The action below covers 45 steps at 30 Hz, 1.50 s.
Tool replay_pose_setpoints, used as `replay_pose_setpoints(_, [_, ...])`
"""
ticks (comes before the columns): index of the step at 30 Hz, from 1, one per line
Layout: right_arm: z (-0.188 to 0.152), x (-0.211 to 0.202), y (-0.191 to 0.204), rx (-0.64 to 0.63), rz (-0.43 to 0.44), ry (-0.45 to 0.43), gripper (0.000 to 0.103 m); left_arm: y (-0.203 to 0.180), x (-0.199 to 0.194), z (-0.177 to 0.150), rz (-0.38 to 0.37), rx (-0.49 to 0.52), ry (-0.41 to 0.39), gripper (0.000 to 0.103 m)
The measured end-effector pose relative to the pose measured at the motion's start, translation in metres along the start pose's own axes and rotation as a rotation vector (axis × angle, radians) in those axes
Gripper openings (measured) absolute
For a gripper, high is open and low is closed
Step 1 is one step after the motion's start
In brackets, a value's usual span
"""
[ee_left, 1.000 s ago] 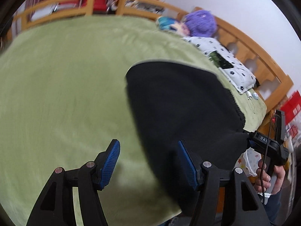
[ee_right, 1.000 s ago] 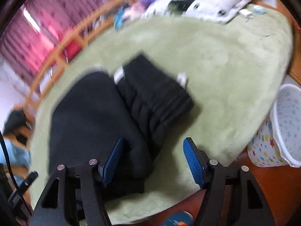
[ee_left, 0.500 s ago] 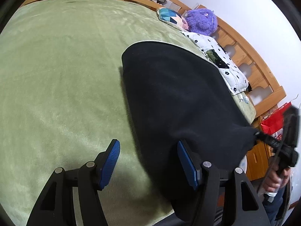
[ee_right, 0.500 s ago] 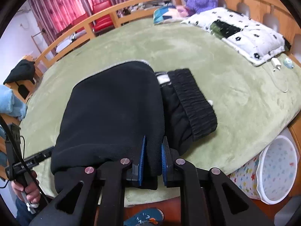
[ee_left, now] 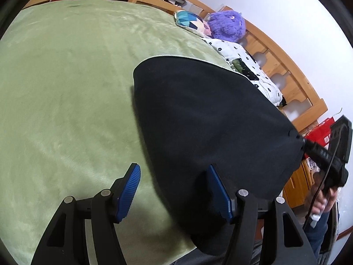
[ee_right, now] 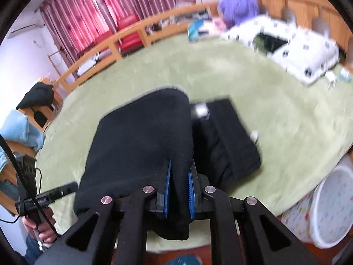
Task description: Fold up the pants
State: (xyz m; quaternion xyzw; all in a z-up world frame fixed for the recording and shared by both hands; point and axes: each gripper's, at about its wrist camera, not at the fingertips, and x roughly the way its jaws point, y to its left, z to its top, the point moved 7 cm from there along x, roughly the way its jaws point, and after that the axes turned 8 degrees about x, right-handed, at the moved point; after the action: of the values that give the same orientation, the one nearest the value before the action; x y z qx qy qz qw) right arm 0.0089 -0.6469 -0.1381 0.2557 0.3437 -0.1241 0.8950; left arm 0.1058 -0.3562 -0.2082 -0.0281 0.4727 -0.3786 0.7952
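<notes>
Black pants (ee_right: 141, 137) are lying on the green bed blanket (ee_left: 66, 88), near the edge closest to the person, partly folded. The waistband part (ee_right: 229, 137) is sitting flat on the blanket to the right in the right wrist view, a white tag (ee_right: 201, 110) showing at its top.

Right gripper (ee_right: 179, 183) is clamping a black fabric fold of the pants between its blue pads (ee_right: 191, 190); its jaws have just been closing, now narrow with cloth pinched between them. The near edge of the cloth is hanging over and below the fingers. In the left wrist view this gripper (ee_left: 303, 142) is pulling a corner of the pants up, so the fabric is stretching taut off the blanket.

Left gripper (ee_left: 174, 190) is standing about half open, nothing pressed between its pads; left pad (ee_left: 129, 191) is over bare blanket, right pad (ee_left: 219, 195) is at the pants edge, contact unclear. A hand (ee_right: 40, 227) is gripping its handle.

Purple plush toy (ee_left: 227, 25) and spotted white pillow (ee_left: 247, 66) are sitting by the wooden headboard (ee_left: 293, 70). Star-patterned white basket (ee_right: 328, 209) is standing on the floor just beside the bed.
</notes>
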Motion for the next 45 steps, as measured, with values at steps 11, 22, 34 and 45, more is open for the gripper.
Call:
replay_pose_setpoints(11, [-0.003, 0.044, -0.082, 0.039, -0.189, 0.049, 0.049, -0.005, 0.045, 0.025, 0.008, -0.009, 0.063, 0.063])
replay_pose_setpoints(22, [-0.013, 0.090, -0.112, 0.250, 0.025, 0.149, 0.084, 0.012, 0.088, 0.015, -0.072, -0.151, 0.089, 0.070])
replay_pose_setpoints(34, [-0.017, 0.107, -0.087, 0.164, 0.001, 0.130, 0.064, 0.000, 0.082, 0.026, -0.044, -0.070, 0.051, 0.026])
replay_pose_setpoints(45, [-0.006, 0.062, -0.042, 0.104, -0.091, 0.017, 0.026, 0.006, 0.043, 0.026, -0.125, -0.065, 0.002, 0.016])
